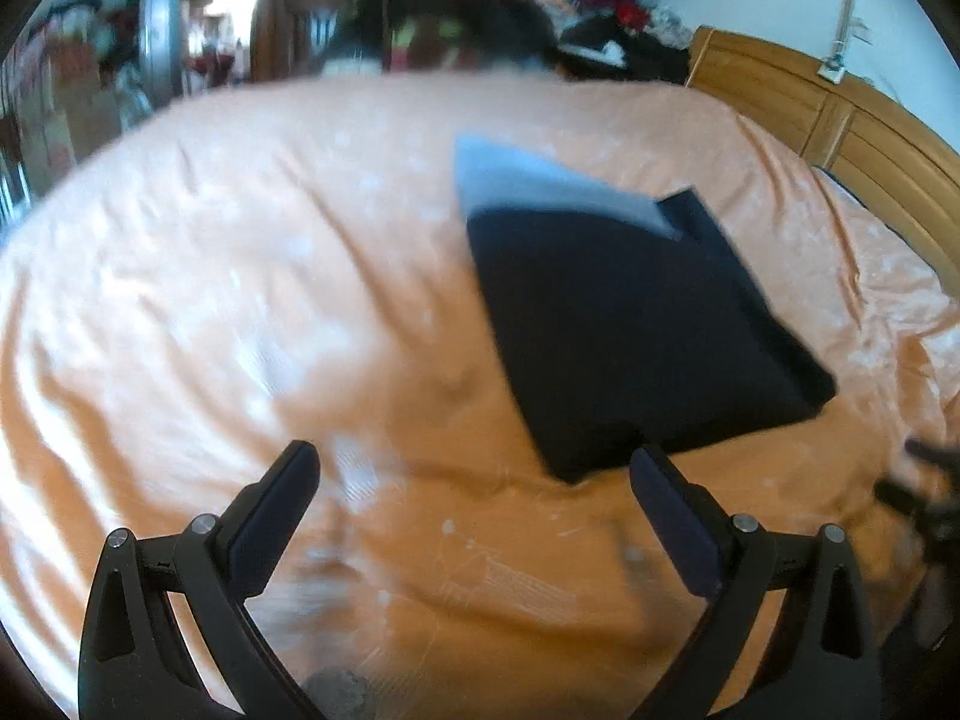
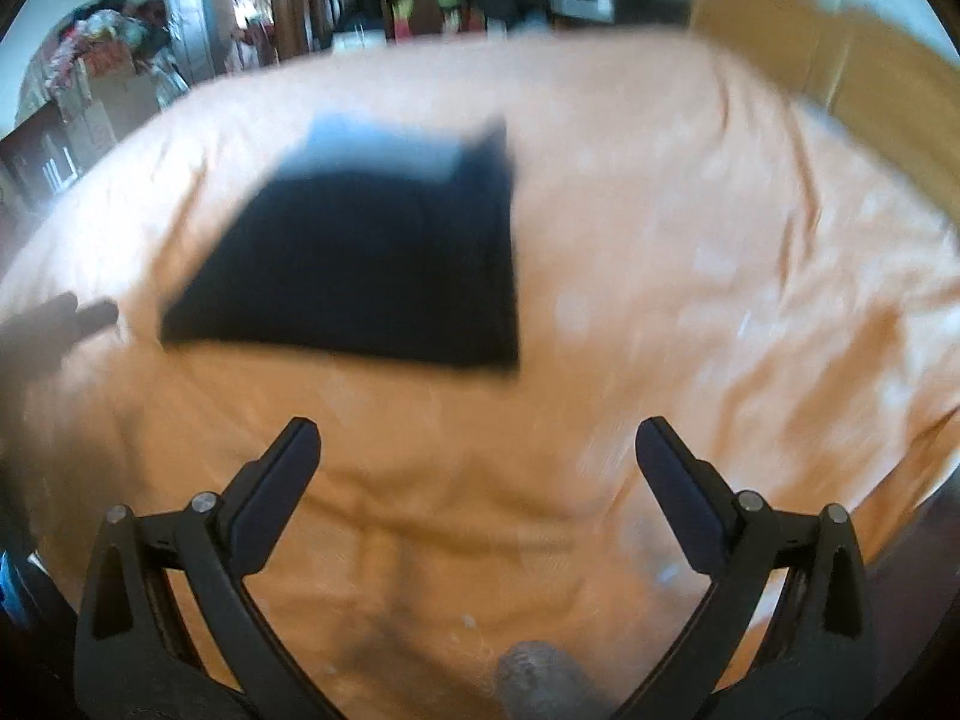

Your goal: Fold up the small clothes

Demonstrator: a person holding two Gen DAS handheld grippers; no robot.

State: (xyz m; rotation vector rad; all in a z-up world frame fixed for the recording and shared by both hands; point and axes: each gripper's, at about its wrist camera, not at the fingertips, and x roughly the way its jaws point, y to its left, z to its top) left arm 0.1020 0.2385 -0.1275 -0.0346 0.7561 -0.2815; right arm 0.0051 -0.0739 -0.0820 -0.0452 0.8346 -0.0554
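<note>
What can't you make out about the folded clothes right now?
- Dark garment: type and fold count, lost to motion blur in both wrist views.
- Light blue piece: separate item or lining, partly covered by the dark fabric.
- Right gripper: cut off at the left view's edge.

No text, label, brand, number or sign can be read in either wrist view; both pictures are blurred, and the cluttered shelves and boxes at the far side of the room are too indistinct to show any lettering.
</note>
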